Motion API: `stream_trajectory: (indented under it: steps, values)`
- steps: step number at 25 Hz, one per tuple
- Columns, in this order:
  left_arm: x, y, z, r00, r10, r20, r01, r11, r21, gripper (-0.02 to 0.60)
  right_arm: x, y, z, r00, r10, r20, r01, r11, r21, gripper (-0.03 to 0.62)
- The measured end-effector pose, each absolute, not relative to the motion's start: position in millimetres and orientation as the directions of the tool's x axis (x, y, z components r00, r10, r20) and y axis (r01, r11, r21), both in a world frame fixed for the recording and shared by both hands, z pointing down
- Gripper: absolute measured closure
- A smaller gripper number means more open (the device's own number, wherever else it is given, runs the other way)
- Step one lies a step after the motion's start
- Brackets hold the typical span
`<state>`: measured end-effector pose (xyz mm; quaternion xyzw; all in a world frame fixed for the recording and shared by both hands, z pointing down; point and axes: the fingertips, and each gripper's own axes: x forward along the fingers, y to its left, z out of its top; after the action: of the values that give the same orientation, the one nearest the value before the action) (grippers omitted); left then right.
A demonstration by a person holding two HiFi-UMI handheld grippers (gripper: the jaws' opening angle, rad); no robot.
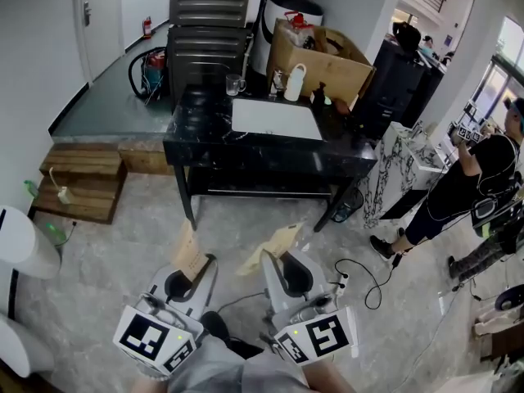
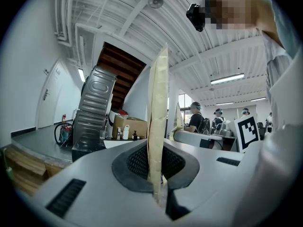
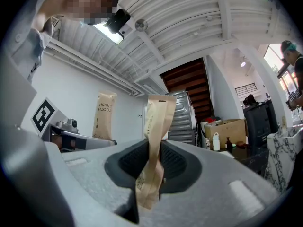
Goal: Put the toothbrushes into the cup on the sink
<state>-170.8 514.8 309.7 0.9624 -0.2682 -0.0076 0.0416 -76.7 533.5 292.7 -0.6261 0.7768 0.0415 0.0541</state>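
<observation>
Both grippers are low in the head view, some way short of the sink. My left gripper (image 1: 195, 262) (image 2: 158, 174) is shut on a tan paper toothbrush packet (image 1: 187, 250) (image 2: 157, 122), seen edge-on and upright. The right gripper (image 1: 276, 262) (image 3: 151, 169) is shut on a second, creased toothbrush packet (image 1: 272, 248) (image 3: 156, 126). A white sink (image 1: 274, 118) is set in a black marble counter (image 1: 205, 142). The clear glass cup (image 1: 234, 83) (image 2: 102, 134) stands at the sink's far left corner.
A white bottle (image 1: 295, 82) and a cardboard box (image 1: 319, 56) sit behind the sink. Wooden pallets (image 1: 82, 182) lie to the left. A person (image 1: 471, 178) stands at the right by a marble-patterned stand (image 1: 401, 166). A cable (image 1: 368, 277) trails on the floor.
</observation>
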Motion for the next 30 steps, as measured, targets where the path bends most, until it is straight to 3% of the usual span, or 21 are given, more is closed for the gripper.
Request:
stream_trajectory:
  steps: [15, 30]
  values:
    - [-160, 515, 311, 0.867, -0.499, -0.003, -0.497, -0.864, 0.072, 0.572, -69, 535, 294, -0.200, -0.969, -0.146, -0.979, 0.202, -0.004, 0.525]
    - [-144, 433, 313, 0.884, -0.467, -0.009, -0.464, -0.881, 0.091, 0.572, -58, 458, 297, -0.181, -0.976, -0.121, -0.983, 0.182, 0.002, 0.525]
